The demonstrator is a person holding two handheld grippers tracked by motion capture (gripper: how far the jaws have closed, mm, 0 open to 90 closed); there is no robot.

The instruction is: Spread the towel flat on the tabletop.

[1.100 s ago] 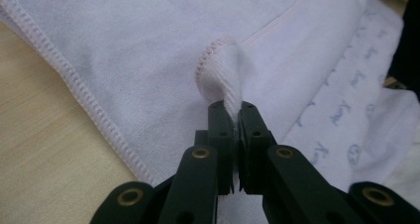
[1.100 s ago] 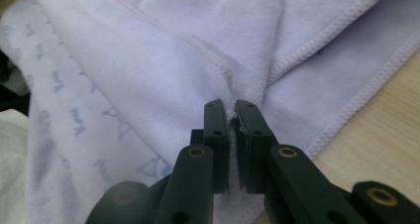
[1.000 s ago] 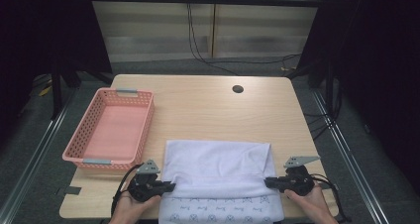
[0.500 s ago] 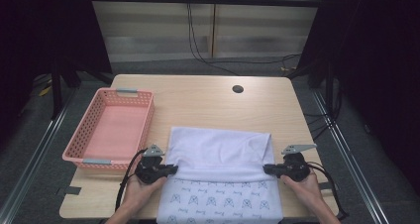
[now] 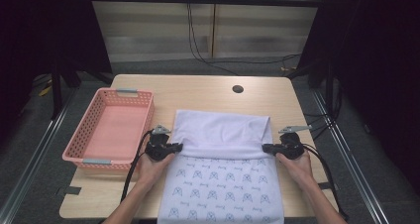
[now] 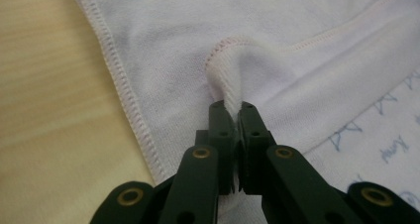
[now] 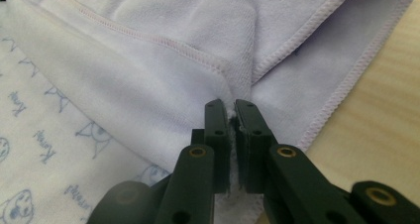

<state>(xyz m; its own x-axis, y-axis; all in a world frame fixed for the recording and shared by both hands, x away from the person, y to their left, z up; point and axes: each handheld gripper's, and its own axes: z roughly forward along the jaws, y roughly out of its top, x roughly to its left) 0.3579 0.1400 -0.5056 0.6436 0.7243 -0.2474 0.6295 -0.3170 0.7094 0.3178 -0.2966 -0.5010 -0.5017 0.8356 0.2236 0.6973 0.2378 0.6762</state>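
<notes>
Two black grippers pinch the same white towel (image 5: pixel 223 174), one at each side edge. In the left gripper view, the left gripper (image 6: pixel 232 107) has its flat, bolted jaws closed tight on a puckered ridge of the stitched hem, the soft terry bunching up between them. In the right gripper view, the right gripper (image 7: pixel 232 107) is likewise clamped on a thin tuft of cloth where two overlocked edges meet in a fold.

Around the jaws the fabric is plush and matte, bordered by pale pink overlock stitching. One face is plain white; the other carries small blue printed cat-like figures and faint lettering.

From the high view, the left gripper (image 5: pixel 171 147) and right gripper (image 5: pixel 270 147) sit level with each other at the fold line, each held by a hand (image 5: pixel 151 162). The far part of the towel is folded toward the person, showing its plain side as a smooth rectangle, while the printed part runs off the near edge of the light wood-grain table (image 5: pixel 198 92). A pink plastic lattice basket (image 5: pixel 91 140), rectangular with grey handles, sits just left of the towel.
</notes>
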